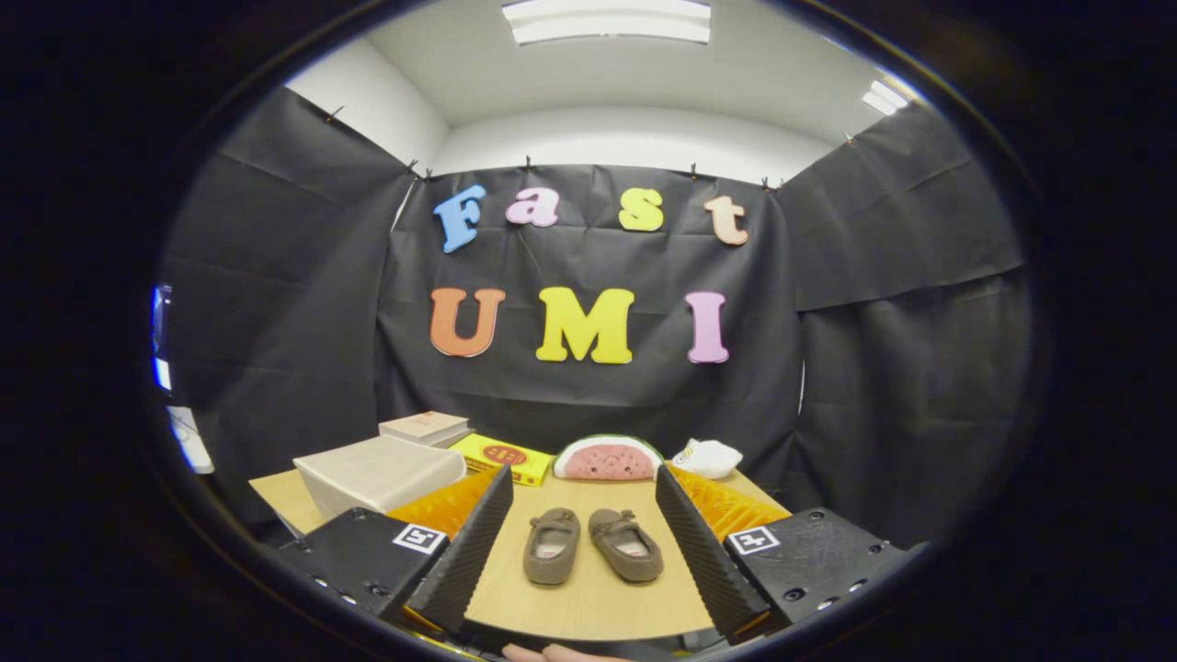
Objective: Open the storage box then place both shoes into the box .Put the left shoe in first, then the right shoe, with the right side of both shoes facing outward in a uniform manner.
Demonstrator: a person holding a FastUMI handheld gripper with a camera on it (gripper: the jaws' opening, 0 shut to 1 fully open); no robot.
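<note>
Two grey-brown slip-on shoes lie side by side on the wooden table (pixel 588 602), toes pointing away from me. The left one (pixel 552 546) and the right one (pixel 626 544) rest in the wide gap between my fingers, a little ahead of them. My gripper (pixel 582 501) is open and holds nothing. A closed whitish storage box (pixel 379 473) sits on the table beyond my left finger (pixel 469 550), its lid down.
Behind the box lies a flat pale box (pixel 426 428) and a yellow carton (pixel 502 457). A watermelon-shaped plush (pixel 607 459) and a white crumpled item (pixel 707 458) sit at the table's back edge. A person's fingertips (pixel 552 654) show at the near edge.
</note>
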